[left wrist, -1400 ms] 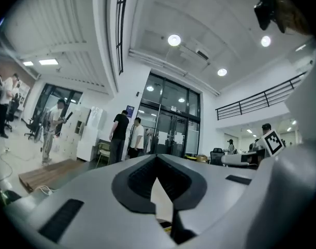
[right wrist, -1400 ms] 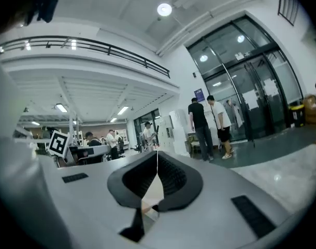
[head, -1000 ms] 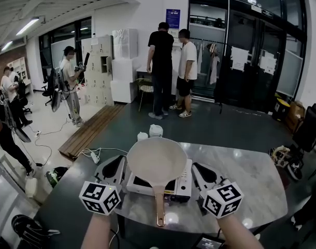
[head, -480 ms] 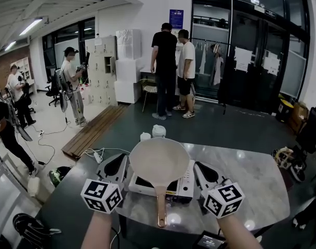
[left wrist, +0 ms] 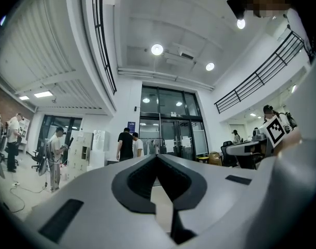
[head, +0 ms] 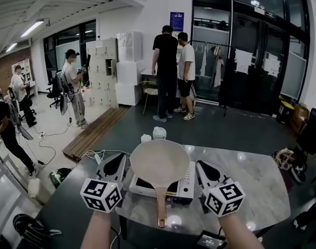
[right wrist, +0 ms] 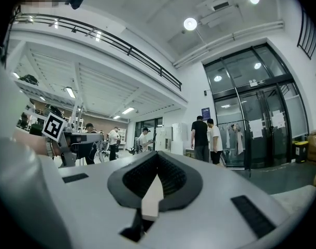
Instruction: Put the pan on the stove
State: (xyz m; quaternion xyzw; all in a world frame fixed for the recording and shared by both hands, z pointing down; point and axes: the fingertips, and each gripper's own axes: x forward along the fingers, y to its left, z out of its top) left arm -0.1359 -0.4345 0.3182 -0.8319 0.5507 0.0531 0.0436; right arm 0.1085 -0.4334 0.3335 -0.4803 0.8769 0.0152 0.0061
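Round pale pan (head: 159,162) with long tan handle is sitting on boxy white stove (head: 183,189), on glossy marbled tabletop (head: 251,183). Left hand-held gripper (left wrist: 158,157) and right hand-held gripper (right wrist: 158,154) are flanking the stove, jaws pressed together, gripping nothing.

Indoor, bright and even. Light comes from round ceiling lights (left wrist: 157,49) and a fluorescent strip (head: 31,27) at upper left. Marble table (head: 251,180) shows small glare spots. All 3 views are fisheye: straight lines bow, and gripper views vignette black at the corners. Their nearest foreground is soft, background sharp. Glass doors (head: 251,61) read dark.
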